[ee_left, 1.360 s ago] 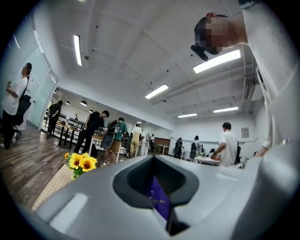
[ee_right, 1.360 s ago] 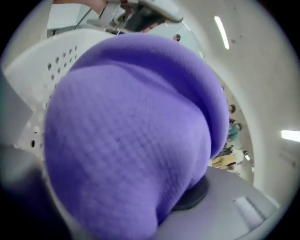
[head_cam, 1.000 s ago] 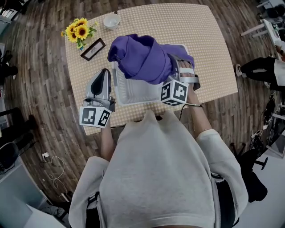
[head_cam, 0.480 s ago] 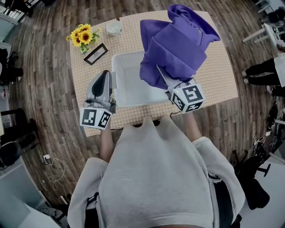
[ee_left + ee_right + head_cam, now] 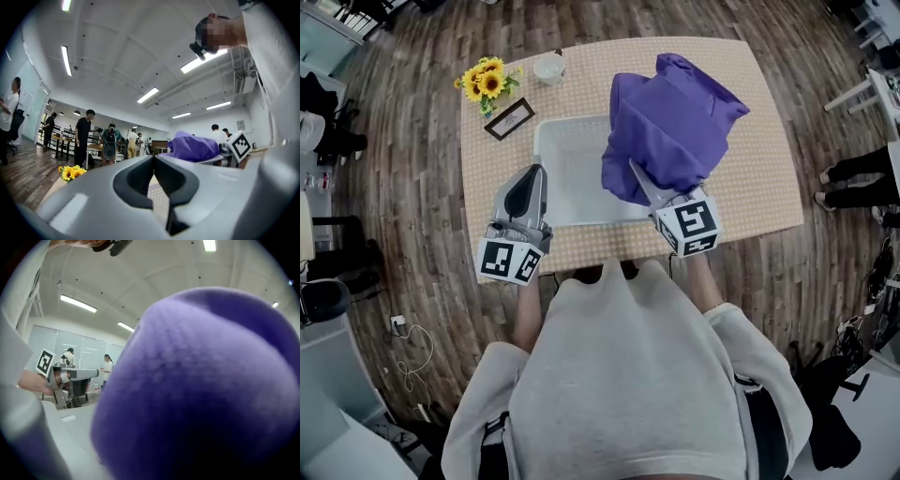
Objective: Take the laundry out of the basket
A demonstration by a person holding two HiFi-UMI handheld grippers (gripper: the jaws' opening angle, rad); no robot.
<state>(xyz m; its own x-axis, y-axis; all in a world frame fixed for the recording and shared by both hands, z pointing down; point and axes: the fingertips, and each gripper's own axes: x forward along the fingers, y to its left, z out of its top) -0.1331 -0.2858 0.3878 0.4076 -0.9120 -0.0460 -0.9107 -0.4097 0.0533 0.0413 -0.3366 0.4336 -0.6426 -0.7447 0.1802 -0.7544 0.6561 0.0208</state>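
A purple hooded garment [image 5: 670,127] hangs bunched in the air over the right end of the white laundry basket [image 5: 542,173] and the table beyond it. My right gripper [image 5: 643,180] is shut on the garment's lower edge, its jaws buried in the cloth. In the right gripper view the purple garment [image 5: 201,390] fills nearly everything. My left gripper [image 5: 530,176] hovers at the basket's left rim, jaws shut with nothing in them. In the left gripper view its jaws [image 5: 153,159] meet, and the purple garment [image 5: 194,147] shows to the right. The basket's inside looks bare.
The table [image 5: 759,178] has a dotted beige cloth. At its far left corner stand sunflowers [image 5: 487,80], a small picture frame [image 5: 509,119] and a white bowl [image 5: 548,67]. A person's legs [image 5: 853,178] show at the right. Several people stand in the room [image 5: 84,136].
My right gripper lifted the purple garment out of the basket and carried it right and away from me. The left gripper has stayed by the basket's left rim.
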